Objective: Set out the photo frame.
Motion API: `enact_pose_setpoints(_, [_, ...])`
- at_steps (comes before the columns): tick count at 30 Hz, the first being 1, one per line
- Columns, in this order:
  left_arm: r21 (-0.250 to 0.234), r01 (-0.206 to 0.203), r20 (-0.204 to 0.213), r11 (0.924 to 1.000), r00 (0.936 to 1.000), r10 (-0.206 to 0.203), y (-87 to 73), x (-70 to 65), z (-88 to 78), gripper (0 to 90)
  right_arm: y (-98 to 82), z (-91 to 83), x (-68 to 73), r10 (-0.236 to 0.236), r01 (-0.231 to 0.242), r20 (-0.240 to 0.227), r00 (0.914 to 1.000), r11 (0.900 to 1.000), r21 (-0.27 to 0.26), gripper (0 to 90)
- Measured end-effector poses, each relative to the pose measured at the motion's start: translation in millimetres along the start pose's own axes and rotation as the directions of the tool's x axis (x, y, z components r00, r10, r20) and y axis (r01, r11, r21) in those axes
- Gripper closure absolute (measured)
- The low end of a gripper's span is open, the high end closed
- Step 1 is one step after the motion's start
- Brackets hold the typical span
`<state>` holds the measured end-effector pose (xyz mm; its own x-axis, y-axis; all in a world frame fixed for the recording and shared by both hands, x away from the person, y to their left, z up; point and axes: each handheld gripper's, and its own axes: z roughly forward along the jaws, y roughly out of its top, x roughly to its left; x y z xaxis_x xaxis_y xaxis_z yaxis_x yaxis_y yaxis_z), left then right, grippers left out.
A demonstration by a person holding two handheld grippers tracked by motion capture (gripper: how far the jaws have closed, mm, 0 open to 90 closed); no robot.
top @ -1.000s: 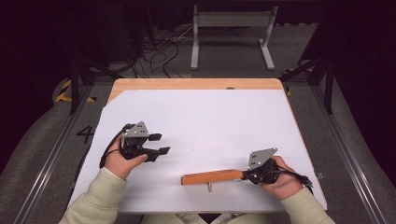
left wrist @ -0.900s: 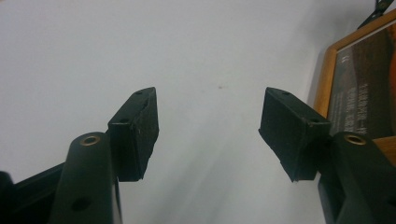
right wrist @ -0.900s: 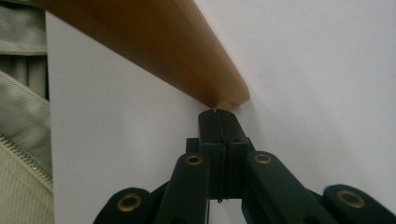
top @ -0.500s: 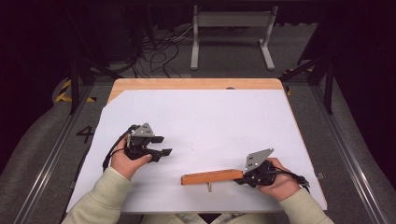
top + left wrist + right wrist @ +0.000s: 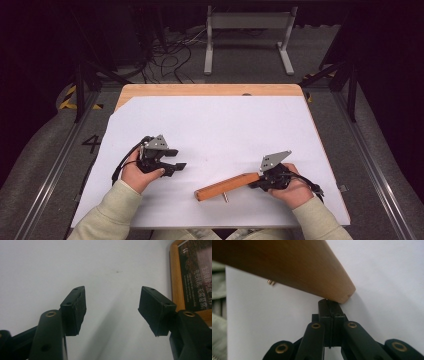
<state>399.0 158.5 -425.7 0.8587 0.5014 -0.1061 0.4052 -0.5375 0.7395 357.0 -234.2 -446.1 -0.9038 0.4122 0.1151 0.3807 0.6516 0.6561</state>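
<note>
Worktop (image 5: 215,125) covered by a white sheet, seen from above, with a person's two forearms in pale sleeves coming in from the near edge. Taking the wooden handle (image 5: 227,186) as the landmark: it lies on the white sheet near the person's edge, slanting from its blunt end at lower left up to the right. A small metal pin (image 5: 224,196) sticks out of its near side, about midway along.

At the handle's upper right end sits the right hand-held gripper (image 5: 261,178), held in the right hand (image 5: 290,187). In the right gripper view its two black jaws are pressed flat together with no gap, and their tips (image 5: 328,303) touch the rounded end of the handle (image 5: 287,267) from below; nothing is clamped between them. The handle crosses that view from upper left to the middle, with the pin (image 5: 271,282) showing on its underside.

Well to the left of the handle, and apart from it, is the left hand-held gripper (image 5: 177,166), held in the left hand (image 5: 137,172), pointing right toward the middle of the sheet. In the left gripper view (image 5: 112,307) its jaws stand wide apart with only bare white sheet between them
</note>
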Motion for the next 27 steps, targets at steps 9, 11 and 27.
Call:
enact_pose_setpoints(9, [-0.005,0.019,-0.013,0.9998,0.9997,-0.019,-7.0,-0.1,0.8,41.1,19.3,12.3,-20.4,0.067,-0.067,-0.002,0.9978,0.996,-0.053,90.0])
enact_pose_setpoints(11, [-0.001,0.037,-0.007,0.9993,0.9993,-0.037,-8.2,-1.1,0.1,42.1,24.2,15.6,-23.3,0.072,-0.072,0.002,0.9974,0.996,-0.053,90.0])
enact_pose_setpoints(27, [0.015,0.037,0.061,0.9992,0.9974,-0.038,-16.8,-8.5,-0.4,62.3,53.4,38.6,-39.5,0.093,-0.09,0.026,0.9953,0.991,-0.103,90.0])
